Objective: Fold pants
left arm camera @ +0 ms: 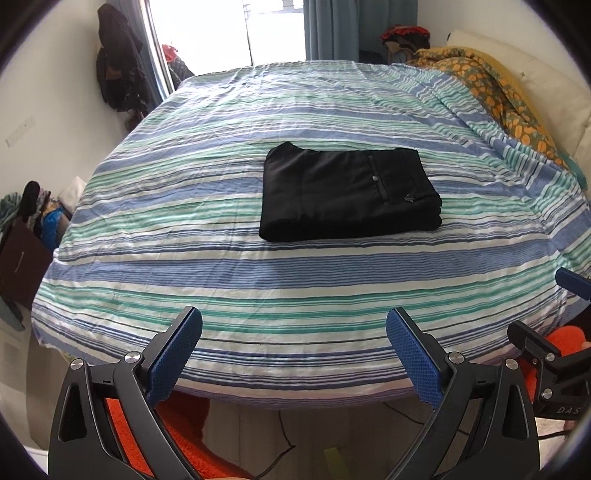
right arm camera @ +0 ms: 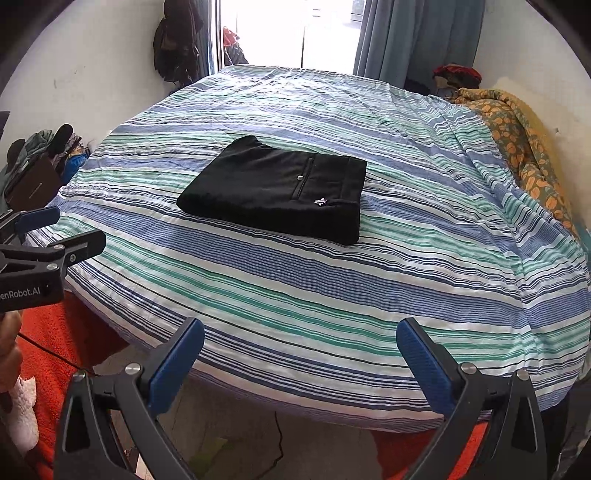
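Two grippers, both with blue-padded fingers spread wide apart and gripping nothing: left gripper [left arm camera: 293, 328] low in the frame at the near bed edge, right gripper [right arm camera: 300, 339] likewise low in its own frame. Nothing between either gripper and the target. Pants [left arm camera: 347, 192], black, folded into a compact rectangle, flat at centre frame on the striped bedsheet [left arm camera: 258, 295]; rear pocket with button facing up, small pale emblem near the waistband. Orange-patterned blanket [left arm camera: 495, 96] bunched at upper right. Dark clothing [left arm camera: 118, 62] hanging at upper left beside the bright window; curtain [left arm camera: 332, 29] at top centre. Orange rug [right arm camera: 55, 332] at lower left. Legible lettering on the gripper bodies: "enRobot.AI", partly cut off, and "DAS".
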Motion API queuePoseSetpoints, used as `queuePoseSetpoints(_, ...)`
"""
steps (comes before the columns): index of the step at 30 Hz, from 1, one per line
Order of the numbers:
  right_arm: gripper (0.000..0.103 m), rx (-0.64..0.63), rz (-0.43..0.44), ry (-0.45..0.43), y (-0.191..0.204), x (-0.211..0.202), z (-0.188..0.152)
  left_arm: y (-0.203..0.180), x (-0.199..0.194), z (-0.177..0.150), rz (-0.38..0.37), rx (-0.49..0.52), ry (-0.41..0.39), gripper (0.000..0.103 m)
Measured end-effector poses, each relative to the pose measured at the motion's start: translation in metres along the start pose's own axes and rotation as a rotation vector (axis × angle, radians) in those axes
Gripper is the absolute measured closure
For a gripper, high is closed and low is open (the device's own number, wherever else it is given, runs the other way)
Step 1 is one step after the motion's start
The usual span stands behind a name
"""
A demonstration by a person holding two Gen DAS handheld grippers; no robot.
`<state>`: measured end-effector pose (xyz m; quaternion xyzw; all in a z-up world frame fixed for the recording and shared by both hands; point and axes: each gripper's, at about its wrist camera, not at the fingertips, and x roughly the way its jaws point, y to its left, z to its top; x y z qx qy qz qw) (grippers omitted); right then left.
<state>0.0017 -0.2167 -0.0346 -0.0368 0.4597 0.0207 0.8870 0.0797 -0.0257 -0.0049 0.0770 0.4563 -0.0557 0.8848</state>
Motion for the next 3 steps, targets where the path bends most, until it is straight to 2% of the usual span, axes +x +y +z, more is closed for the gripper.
queuePoseSetpoints(3,0.0,0.006,0.004,-0.003,-0.0006,-0.0006,-0.0005,-0.0038,-0.004,-0.0008,0.014,0.02,-0.018,0.003)
